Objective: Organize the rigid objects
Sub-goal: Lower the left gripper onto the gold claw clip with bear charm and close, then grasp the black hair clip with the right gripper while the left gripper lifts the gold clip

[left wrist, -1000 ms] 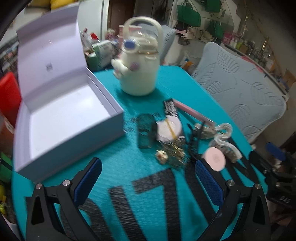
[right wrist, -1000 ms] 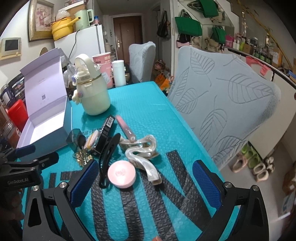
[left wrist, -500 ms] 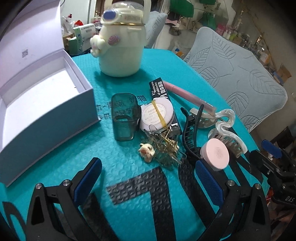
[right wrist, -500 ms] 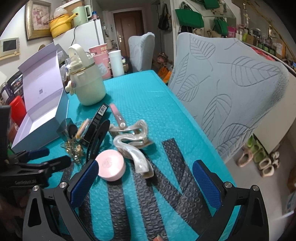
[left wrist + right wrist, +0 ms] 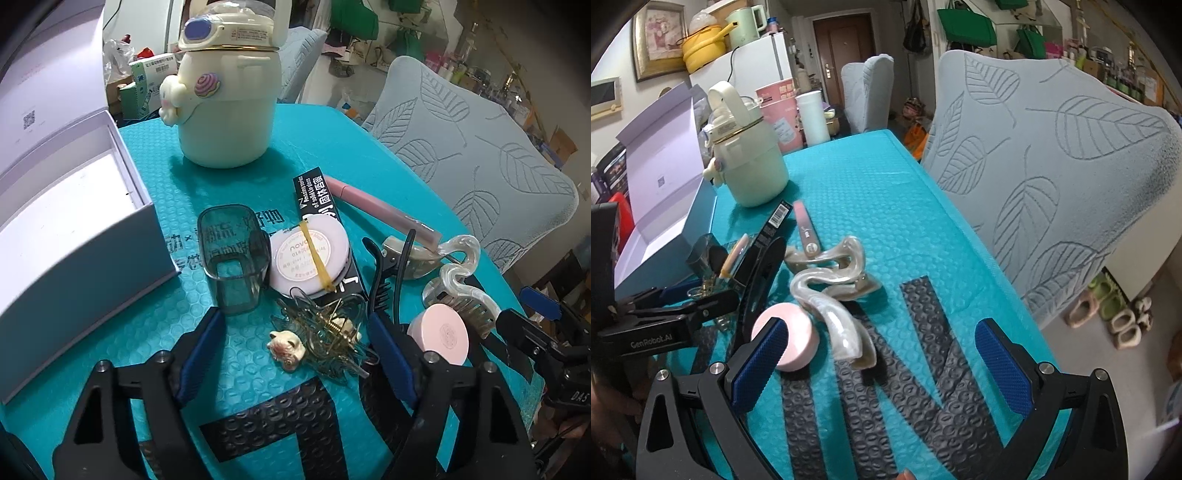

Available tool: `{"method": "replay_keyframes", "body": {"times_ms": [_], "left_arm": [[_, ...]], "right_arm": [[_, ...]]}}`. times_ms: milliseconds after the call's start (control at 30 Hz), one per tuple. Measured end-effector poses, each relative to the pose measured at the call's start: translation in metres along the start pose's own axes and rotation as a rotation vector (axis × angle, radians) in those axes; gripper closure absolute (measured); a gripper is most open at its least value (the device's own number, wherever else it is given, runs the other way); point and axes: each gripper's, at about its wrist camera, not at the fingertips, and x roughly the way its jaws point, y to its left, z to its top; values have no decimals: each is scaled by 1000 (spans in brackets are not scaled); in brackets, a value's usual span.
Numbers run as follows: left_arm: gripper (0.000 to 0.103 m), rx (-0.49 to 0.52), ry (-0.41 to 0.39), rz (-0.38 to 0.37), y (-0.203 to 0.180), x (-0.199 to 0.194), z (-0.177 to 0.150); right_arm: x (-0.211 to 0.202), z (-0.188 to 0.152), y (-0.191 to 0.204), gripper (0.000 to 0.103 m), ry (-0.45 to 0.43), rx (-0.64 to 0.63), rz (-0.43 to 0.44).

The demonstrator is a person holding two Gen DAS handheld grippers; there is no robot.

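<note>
My left gripper (image 5: 295, 354) hangs low over the teal mat (image 5: 229, 192), its jaws closing around a gold wire hair clip (image 5: 328, 338) with a small cream charm (image 5: 286, 347); the blue pads are not touching it. Just beyond lie a dark see-through cap (image 5: 232, 258), a round white compact (image 5: 308, 254) with a yellow band, a black carton (image 5: 314, 192) and a black clip (image 5: 380, 284). My right gripper (image 5: 882, 365) is open near a pearly claw clip (image 5: 831, 314). A pink round case (image 5: 786, 339) sits by its left pad.
An open white box (image 5: 74, 236) stands at the left of the mat, lid raised. A cream kettle-shaped bottle (image 5: 225, 110) stands behind the pile. A pink tube (image 5: 380, 210) lies behind the carton. A grey leaf-patterned chair (image 5: 1052, 184) borders the table's right edge.
The left gripper has come forward and down over the gold clip, and its jaws have narrowed. The right gripper has sunk closer to the pearly claw clip and pink case.
</note>
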Motion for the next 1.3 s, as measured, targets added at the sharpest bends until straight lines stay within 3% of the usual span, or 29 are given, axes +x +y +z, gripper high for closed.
{"method": "replay_keyframes", "body": {"times_ms": [67, 200, 233, 433, 1033, 1133, 1200, 1300], "left_arm": [[27, -16, -1, 10, 0, -2, -2], [51, -53, -12, 15, 3, -7, -6], [53, -54, -14, 11, 3, -8, -7], [53, -46, -5, -6, 4, -18, -17], [53, -47, -3, 195, 44, -75, -76], [53, -18, 0, 203, 43, -72, -80], [52, 10, 2, 227, 38, -70, -80], [50, 13, -8, 233, 36, -68, -78]], "right_arm": [[2, 0, -1, 0, 4, 5, -3], [4, 0, -2, 0, 14, 11, -11], [5, -1, -2, 0, 15, 12, -11], [1, -1, -2, 0, 10, 14, -6], [-11, -26, 33, 0, 42, -71, 60], [-12, -30, 38, 3, 49, -73, 75], [-11, -32, 41, 13, 59, -76, 87], [-11, -35, 45, 18, 75, -99, 74]]}}
